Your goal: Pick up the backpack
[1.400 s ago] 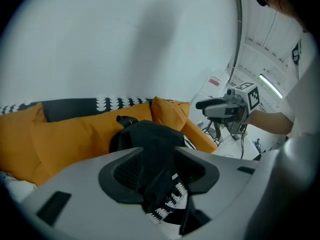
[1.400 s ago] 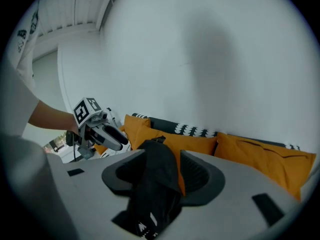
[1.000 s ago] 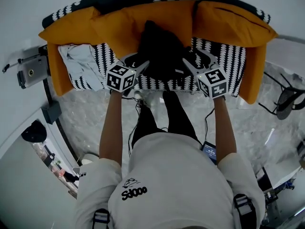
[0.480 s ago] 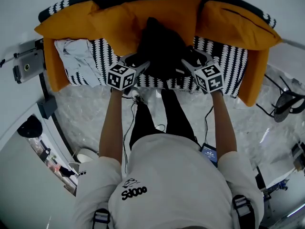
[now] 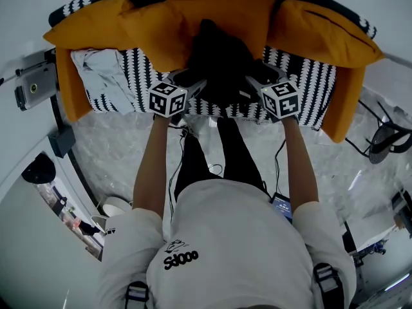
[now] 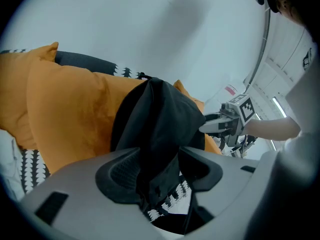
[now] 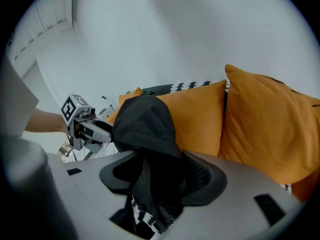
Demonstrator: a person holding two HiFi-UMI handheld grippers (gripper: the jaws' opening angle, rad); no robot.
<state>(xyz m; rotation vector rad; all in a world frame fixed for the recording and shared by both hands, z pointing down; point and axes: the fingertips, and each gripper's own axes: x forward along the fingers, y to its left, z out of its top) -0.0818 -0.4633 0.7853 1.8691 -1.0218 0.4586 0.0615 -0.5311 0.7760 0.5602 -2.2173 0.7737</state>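
— Where's the backpack (image 5: 217, 60)?
— Upper centre of the head view, on the sofa (image 5: 312, 82), against the orange cushions (image 5: 161, 31).
— The tongs?
— The left gripper (image 5: 194, 85) has just been opening and gapes wide. The right gripper (image 5: 252, 82) is also apart. Black fabric sits between both, unclamped. Next, I judge: close and lift.

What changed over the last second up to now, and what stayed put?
Both grippers sank closer onto the black backpack, the left gripper and the right gripper sliding in along its sides. The left jaws have just been opening. Backpack fabric hangs between them unpinched, and the right jaws straddle fabric likewise. Unchanged: the backpack leaning on the orange cushions, and the grey garment on the sofa.
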